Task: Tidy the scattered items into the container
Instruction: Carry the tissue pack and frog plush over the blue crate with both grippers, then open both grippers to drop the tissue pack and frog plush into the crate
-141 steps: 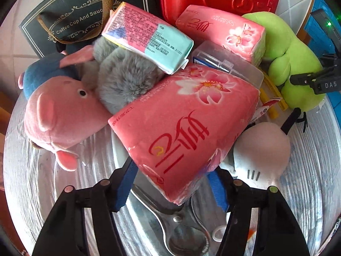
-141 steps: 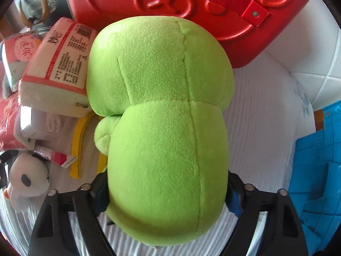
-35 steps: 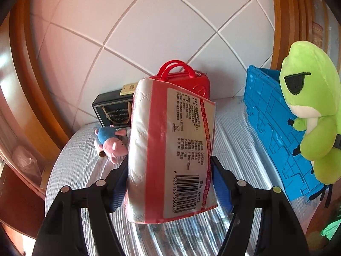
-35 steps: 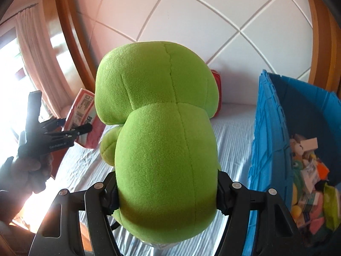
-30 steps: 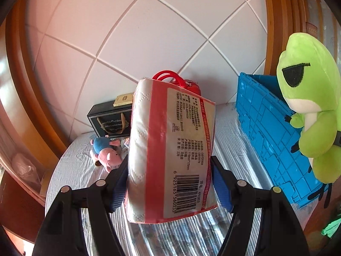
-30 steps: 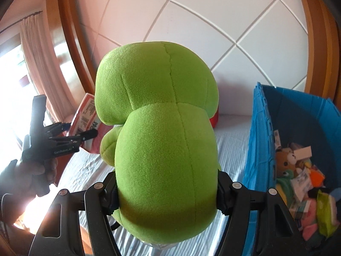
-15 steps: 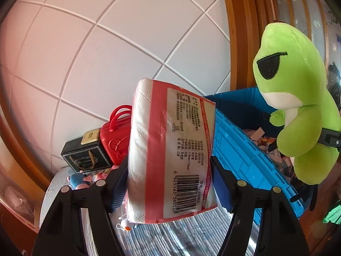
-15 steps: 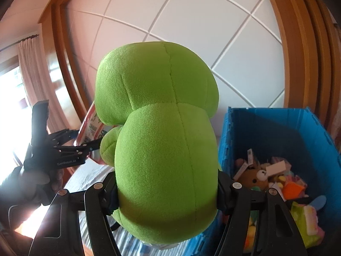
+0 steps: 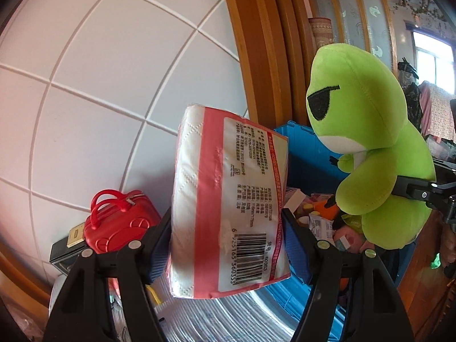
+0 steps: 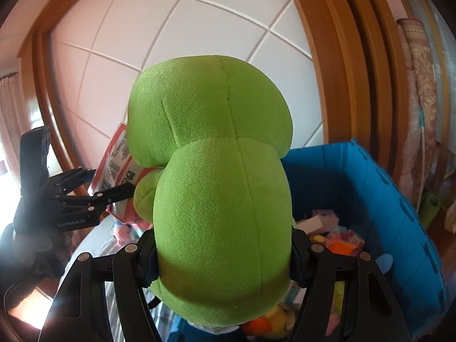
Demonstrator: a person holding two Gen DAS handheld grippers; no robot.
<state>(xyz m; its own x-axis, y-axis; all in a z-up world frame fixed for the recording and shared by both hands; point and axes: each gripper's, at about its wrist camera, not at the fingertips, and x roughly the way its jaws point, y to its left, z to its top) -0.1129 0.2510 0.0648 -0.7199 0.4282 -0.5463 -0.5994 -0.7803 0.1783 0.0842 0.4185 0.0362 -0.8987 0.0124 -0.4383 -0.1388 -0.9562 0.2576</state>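
Left hand-held gripper [image 9: 228,245] is clamped on a pack of tissues [image 9: 230,208], w/ both blue pads pressed to its sides. Pack stands upright, barcode label facing the camera, pink-and-white wrap. It is up in the air, in front of the blue crate [image 9: 302,154].

Right hand-held gripper [image 10: 225,259] is clamped on a green frog plush [image 10: 216,199], held by the lower body, back towards its own camera. In the left view the frog [image 9: 367,154] shows face-on: black eye patch, white chin, hanging over the crate's inside.

The blue crate [image 10: 399,228] is open at the top and already holds a jumble of small things: plush bits, packets, an orange piece; can't tell each apart.

Left of the tissues, further back, a red case w/ handles [image 9: 119,225] sits by a dark box [image 9: 65,252], both against the white tiled wall [image 9: 114,71]. A small pink plush [image 10: 124,232] lies on the striped worktop [image 9: 228,319], seen below the left gripper in the right view. A gloved hand [image 10: 31,245] grips that left tool.
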